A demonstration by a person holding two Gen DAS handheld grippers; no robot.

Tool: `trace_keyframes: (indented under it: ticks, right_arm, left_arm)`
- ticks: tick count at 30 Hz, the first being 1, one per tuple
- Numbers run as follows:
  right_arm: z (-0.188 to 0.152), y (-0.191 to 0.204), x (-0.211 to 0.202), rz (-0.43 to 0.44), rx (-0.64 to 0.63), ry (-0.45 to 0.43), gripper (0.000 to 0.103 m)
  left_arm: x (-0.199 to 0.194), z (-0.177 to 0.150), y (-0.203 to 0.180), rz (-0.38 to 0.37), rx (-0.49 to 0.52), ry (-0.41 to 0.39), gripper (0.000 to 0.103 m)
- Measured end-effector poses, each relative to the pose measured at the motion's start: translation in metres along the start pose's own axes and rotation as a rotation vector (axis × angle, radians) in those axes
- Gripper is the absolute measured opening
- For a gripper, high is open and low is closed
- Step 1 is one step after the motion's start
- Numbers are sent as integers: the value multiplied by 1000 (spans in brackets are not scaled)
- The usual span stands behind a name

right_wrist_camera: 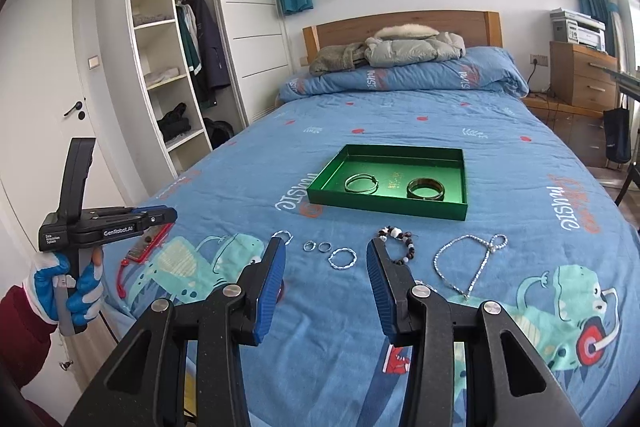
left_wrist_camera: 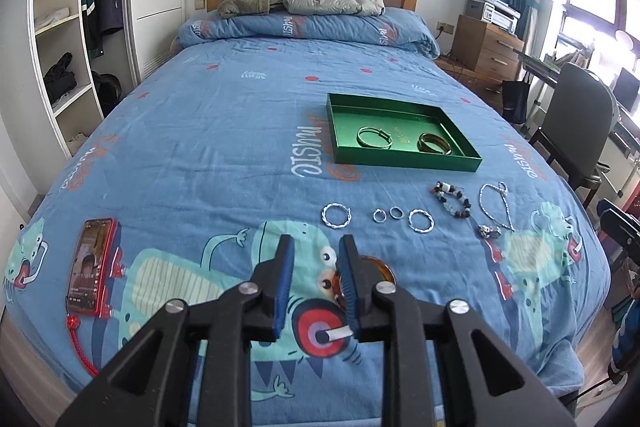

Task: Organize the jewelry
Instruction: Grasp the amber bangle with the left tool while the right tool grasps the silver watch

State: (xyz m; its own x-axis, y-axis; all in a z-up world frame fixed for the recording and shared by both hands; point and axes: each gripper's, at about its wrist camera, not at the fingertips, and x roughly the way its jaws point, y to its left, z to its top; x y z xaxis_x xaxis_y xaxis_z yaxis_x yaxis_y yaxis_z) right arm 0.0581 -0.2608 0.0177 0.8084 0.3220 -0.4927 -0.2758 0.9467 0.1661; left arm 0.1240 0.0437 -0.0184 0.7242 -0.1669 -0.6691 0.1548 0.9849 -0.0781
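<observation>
A green tray (left_wrist_camera: 404, 160) (right_wrist_camera: 384, 207) on the blue bedspread holds a silver bangle (left_wrist_camera: 374, 137) (right_wrist_camera: 361, 183) and a dark gold bangle (left_wrist_camera: 434, 143) (right_wrist_camera: 425, 188). In front of it lie twisted silver rings (left_wrist_camera: 337, 215) (right_wrist_camera: 343, 258), two small rings (left_wrist_camera: 387, 214) (right_wrist_camera: 316, 246), a bead bracelet (left_wrist_camera: 452, 199) (right_wrist_camera: 398, 243) and a silver chain necklace (left_wrist_camera: 494, 205) (right_wrist_camera: 468, 263). An amber bangle (left_wrist_camera: 382, 267) peeks from behind my left gripper (left_wrist_camera: 316, 247), which is open and empty above the bed. My right gripper (right_wrist_camera: 326, 253) is wide open and empty, just short of the rings.
A red-cased phone (left_wrist_camera: 91, 267) (right_wrist_camera: 146, 247) lies on the bed's left side. Jackets and a folded duvet (left_wrist_camera: 304, 23) sit at the headboard. A wardrobe (right_wrist_camera: 176, 75) stands left, a dresser with printer (left_wrist_camera: 488, 39) and a chair (left_wrist_camera: 576, 123) right.
</observation>
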Motion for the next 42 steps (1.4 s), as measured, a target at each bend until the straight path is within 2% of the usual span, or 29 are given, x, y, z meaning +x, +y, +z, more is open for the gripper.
trace_keyframes:
  ticks: [2,9,14,24,26,33,42]
  right_arm:
    - [-5,-3,-8,-11,13,-8,42]
    - [-25,-20,-23,-71,46,-10,42]
    - [-40,-38,-15,-107,85,17,43]
    - [-59,-61,28,-125,111,94,51]
    - [-61,-65,40,-130,109,111,53]
    - [-65,-75,79,-131,96,162,57]
    - [-63,-85,128,-128,35,212,57]
  left_arm:
    - [-3,-6,0,4,-1,-3,30]
    - [2,-20,-4,13,-11,1,32]
    - [21,-30,-12,16,-1,29,32]
    - [77,-45,-18,-5,4,114,33]
    - [86,-47,-19,-13,-1,122,39]
    - [113,-49,-18,-26,-18,149,41]
    - [139,-55,-16,-23,-29,193,41]
